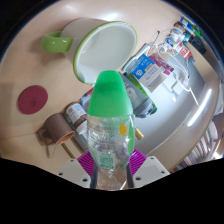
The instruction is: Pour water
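Observation:
My gripper (110, 165) is shut on a clear plastic water bottle (108, 135) with a green cap (108, 95). The magenta pads (88, 160) press on both sides of the bottle's lower body. The bottle stands upright between the fingers and hides what is straight ahead. Beyond it, a white bowl with a green rim (105, 45) rests on the table, tilted in the view. A green mug (56, 44) sits beside the bowl, farther off.
A dark red coaster (33, 99) lies on the pale table (40, 70) to the left. Brown cups (55, 127) stand near the left finger. Several boxes and small bottles (160, 65) crowd the table's right side.

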Motion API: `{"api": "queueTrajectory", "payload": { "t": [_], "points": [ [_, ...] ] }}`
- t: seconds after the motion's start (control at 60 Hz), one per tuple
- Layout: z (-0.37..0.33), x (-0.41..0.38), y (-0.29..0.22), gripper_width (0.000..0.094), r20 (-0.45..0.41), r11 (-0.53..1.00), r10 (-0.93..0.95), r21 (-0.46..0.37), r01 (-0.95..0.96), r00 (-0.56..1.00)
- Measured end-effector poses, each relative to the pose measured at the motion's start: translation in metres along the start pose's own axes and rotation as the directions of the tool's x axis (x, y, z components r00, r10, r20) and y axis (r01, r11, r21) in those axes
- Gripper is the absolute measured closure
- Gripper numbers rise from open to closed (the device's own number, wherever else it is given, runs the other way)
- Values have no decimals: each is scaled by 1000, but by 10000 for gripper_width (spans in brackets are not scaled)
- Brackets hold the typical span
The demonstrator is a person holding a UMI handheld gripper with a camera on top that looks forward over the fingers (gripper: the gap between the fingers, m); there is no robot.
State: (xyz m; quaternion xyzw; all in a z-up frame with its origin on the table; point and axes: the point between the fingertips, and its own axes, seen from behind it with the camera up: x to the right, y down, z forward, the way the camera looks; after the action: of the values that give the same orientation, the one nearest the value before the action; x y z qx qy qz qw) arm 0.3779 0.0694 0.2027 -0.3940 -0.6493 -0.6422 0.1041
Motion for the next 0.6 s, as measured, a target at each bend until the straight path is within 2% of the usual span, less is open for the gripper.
{"api": "queueTrajectory", "payload": {
  "t": [0.117,0.217,0.267,0.35,0.383,0.483,0.533,0.6],
  "points": [
    [6,1,5,514,-5,991,134,0,-134,991],
    [12,10,12,514,-8,880,474,29,-474,880],
    [15,13,17,514,9,701,712,42,-712,702],
    [7,8,1,513,104,216,970,59,-975,221],
    [5,11,6,511,157,46,986,46,-998,53],
    [-11,4,-7,512,200,-402,900,39,-915,-387],
    [-14,-1,-5,509,262,-533,818,13,-846,-511],
    [-14,-29,-14,494,273,-644,725,-57,-763,-632]
  ]
}}
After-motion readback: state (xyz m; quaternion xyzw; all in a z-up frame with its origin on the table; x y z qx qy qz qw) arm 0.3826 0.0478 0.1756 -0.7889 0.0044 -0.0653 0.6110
